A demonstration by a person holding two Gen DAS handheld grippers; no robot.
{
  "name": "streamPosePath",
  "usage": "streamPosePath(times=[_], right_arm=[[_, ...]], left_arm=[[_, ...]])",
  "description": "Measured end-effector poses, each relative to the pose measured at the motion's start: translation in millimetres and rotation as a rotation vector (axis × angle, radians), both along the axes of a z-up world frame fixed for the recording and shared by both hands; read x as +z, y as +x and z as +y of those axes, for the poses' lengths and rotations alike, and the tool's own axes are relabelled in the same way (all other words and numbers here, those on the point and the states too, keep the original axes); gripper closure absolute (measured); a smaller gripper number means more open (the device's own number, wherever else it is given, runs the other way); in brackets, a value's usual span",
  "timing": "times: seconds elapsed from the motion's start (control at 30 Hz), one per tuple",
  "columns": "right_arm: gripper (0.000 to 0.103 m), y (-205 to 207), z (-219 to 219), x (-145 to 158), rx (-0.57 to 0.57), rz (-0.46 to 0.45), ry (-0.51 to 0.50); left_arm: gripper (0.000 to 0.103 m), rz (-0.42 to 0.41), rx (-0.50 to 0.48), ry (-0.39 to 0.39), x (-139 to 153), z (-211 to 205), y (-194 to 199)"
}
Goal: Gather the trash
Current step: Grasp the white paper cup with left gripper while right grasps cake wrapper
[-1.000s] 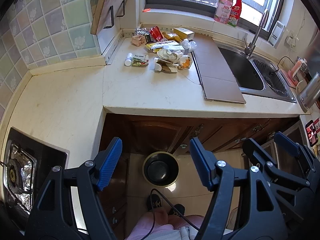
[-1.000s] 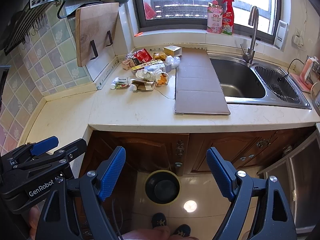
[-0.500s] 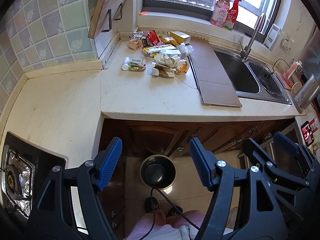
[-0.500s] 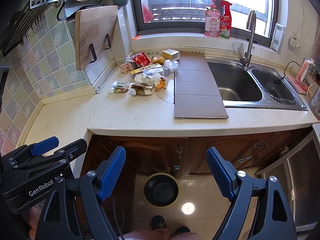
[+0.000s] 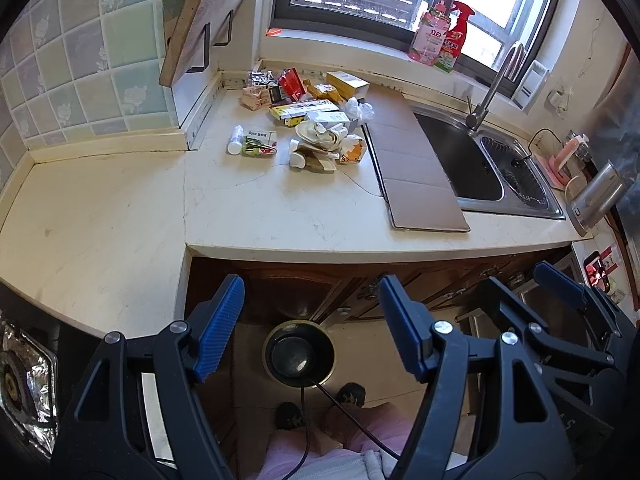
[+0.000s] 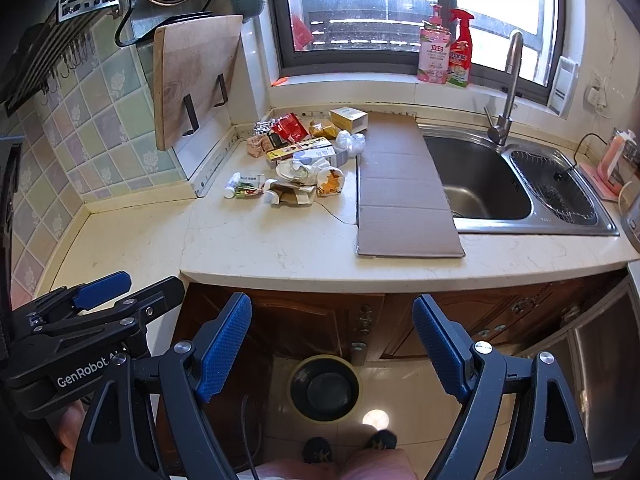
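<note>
Lying on the cream stone table [image 5: 280,208], a heap of crumpled wrappers and small boxes [image 5: 316,128] is seen just beside the flat brown cardboard sheet [image 5: 412,168]. Both the left gripper [image 5: 312,320] and right gripper [image 6: 332,344] are held with fingers wide, empty, above a round dark bin [image 6: 324,388].

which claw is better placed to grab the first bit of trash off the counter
Probably the left claw, narrowly. Both claws are open, empty and short of the counter edge. The trash pile lies left of the cardboard sheet, on the left claw's side; the right claw would have to cross over.
</note>
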State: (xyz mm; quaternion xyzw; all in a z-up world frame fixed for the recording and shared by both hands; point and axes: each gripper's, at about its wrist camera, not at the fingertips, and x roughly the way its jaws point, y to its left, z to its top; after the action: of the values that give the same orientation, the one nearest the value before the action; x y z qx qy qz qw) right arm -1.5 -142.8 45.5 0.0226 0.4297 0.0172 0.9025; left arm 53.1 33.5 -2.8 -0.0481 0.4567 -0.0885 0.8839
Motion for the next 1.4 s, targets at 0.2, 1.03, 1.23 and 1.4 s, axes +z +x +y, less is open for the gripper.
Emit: streamPosePath(times=[0.2,1.03,1.23,1.4], right_arm=[[0.018,42.0,-0.7,8.1,0.057,-0.013,0.012],[0.033,393.9,-40.6,-139.9,0.323,0.229,0.078],[0.053,422.1,-30.3,-179.5,0.393,0.306,0.110],[0.058,431.8,-26.6,-192.4,0.433,0.320,0.163]], left_arm=[[0.036,-0.037,0.063,0.030,1.2,14.3,35.7],[0.036,0.221,0.231,-0.118,-112.6,-10.9,282.2],[0.036,0.273,0.279,-0.140,-144.2,-14.8,312.6],[0.036,0.298,0.301,-0.164,-162.8,-13.0,323.1]])
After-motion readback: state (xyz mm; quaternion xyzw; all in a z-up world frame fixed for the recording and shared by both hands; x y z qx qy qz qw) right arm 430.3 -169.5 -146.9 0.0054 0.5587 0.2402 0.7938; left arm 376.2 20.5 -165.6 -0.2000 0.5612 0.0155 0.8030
